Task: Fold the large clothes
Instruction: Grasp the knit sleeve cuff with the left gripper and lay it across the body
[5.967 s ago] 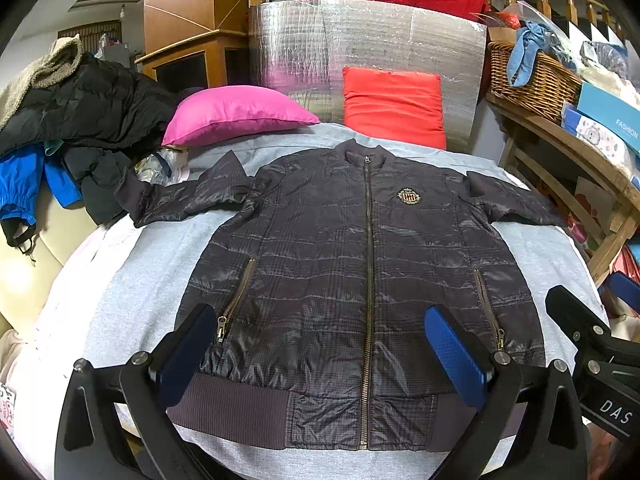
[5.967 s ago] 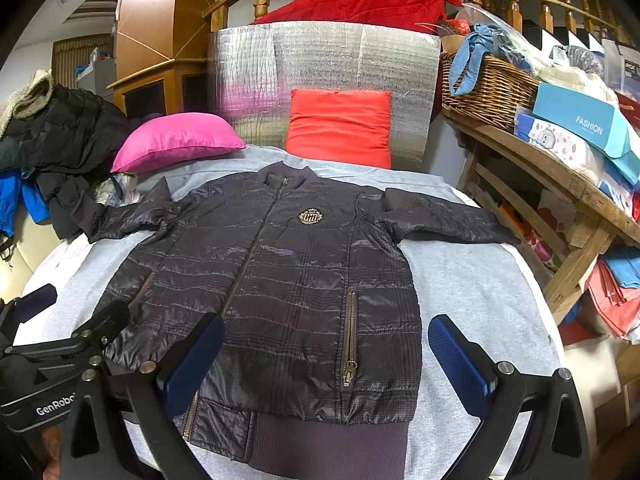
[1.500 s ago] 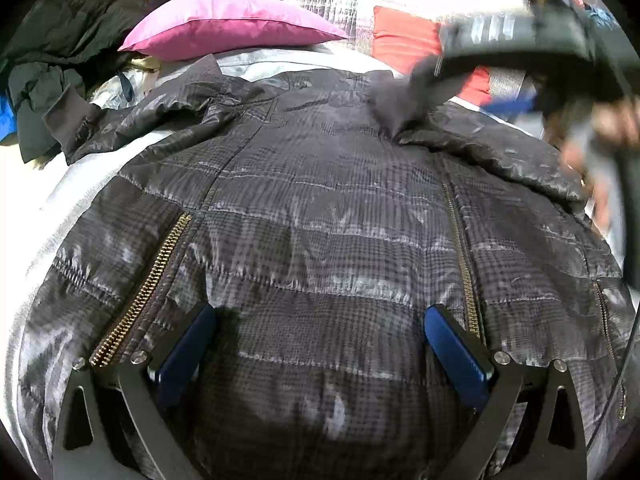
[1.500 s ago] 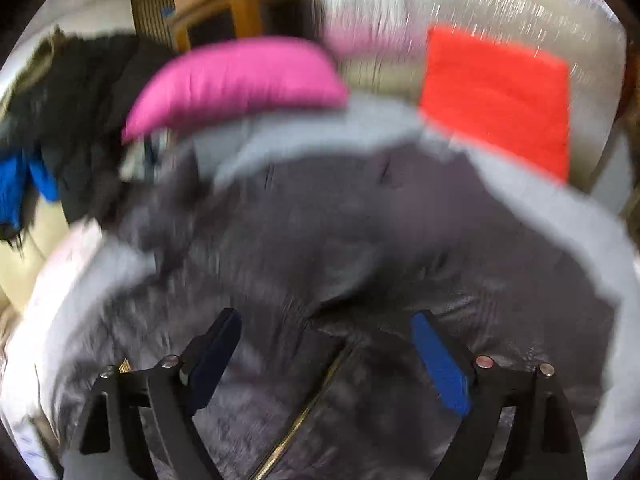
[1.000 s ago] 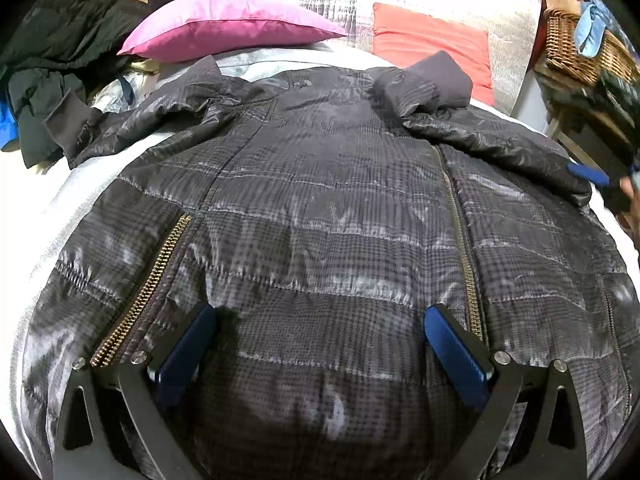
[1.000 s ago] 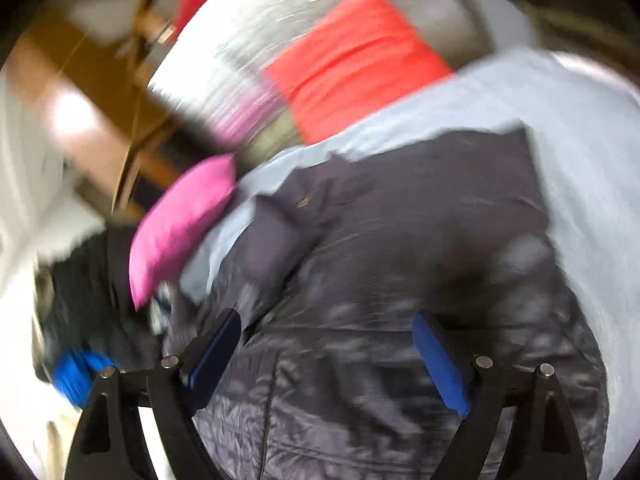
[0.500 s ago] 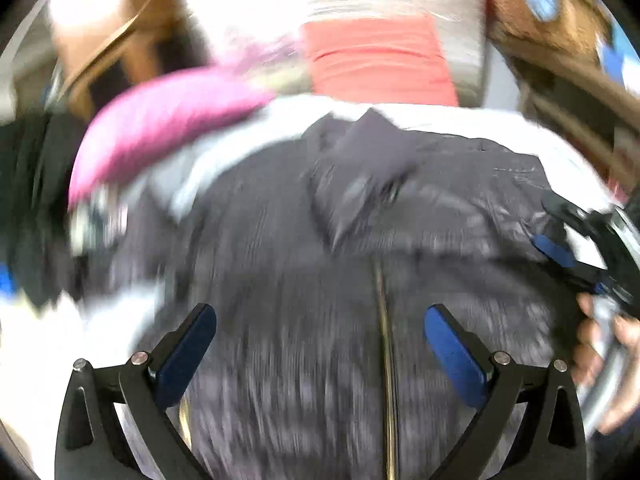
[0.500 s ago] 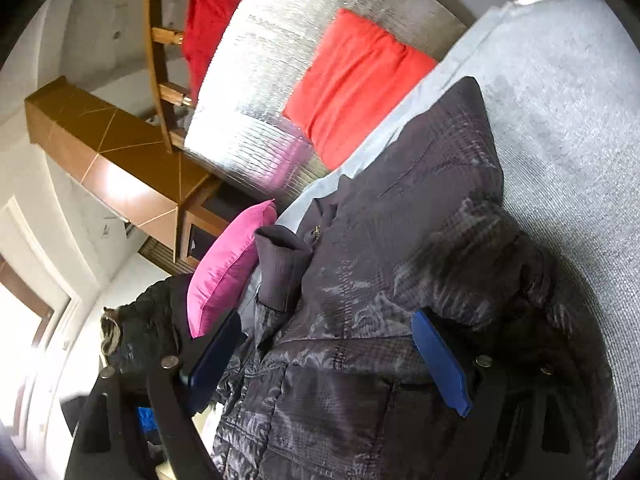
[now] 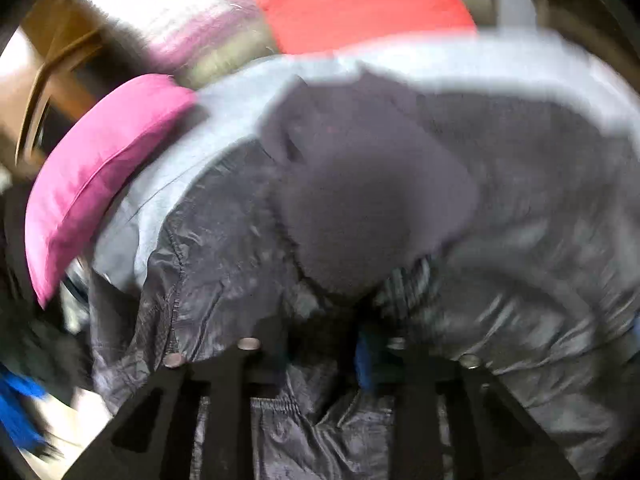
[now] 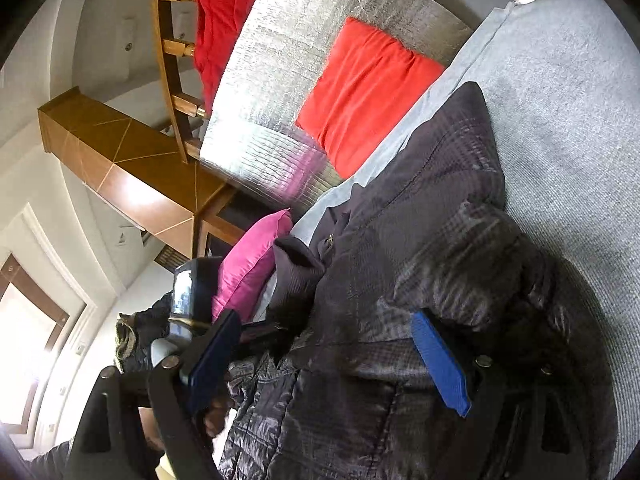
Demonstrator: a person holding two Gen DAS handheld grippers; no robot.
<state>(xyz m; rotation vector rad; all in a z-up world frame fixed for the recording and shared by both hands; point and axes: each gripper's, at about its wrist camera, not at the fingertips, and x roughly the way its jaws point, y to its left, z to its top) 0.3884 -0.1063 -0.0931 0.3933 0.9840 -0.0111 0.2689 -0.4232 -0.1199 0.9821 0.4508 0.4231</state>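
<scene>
Left wrist view, smeared by motion: dark quilted jacket (image 9: pixel 224 280) spread on a gray bed cover (image 9: pixel 240 96), filling most of the frame directly ahead of and under the left hand-held gripper (image 9: pixel 320 354). Jaws drawn close together with dark fabric bunched in the narrow gap, so apparently pinched on the jacket, though too blurred for certainty. Knit sleeve cuff (image 9: pixel 360 208) lying across the chest just beyond the fingertips; pink pillow (image 9: pixel 104 176) off to the left and red cushion (image 9: pixel 352 4) at the far end, past the collar. Right wrist view, sharp but rolled sideways: same jacket (image 10: pixel 420 240) running from the near edge away toward the red cushion (image 10: pixel 368 92), long axis roughly hem-to-collar along that line, with bare bed cover (image 10: pixel 560 120) on one side. Right hand-held gripper (image 10: pixel 324 364) spread wide and holding nothing, one blue pad (image 10: pixel 440 364) pressed against a raised fold of fabric, the other pad (image 10: pixel 212 360) out over the jacket's far side. Dark body of the left hand-held gripper (image 10: pixel 192 292) visible beyond that pad, next to the pink pillow (image 10: pixel 252 260). Judging from this: unfolded sleeve on the pillow side, left hand nearer to it, likely to be drawn inward across the long axis.
</scene>
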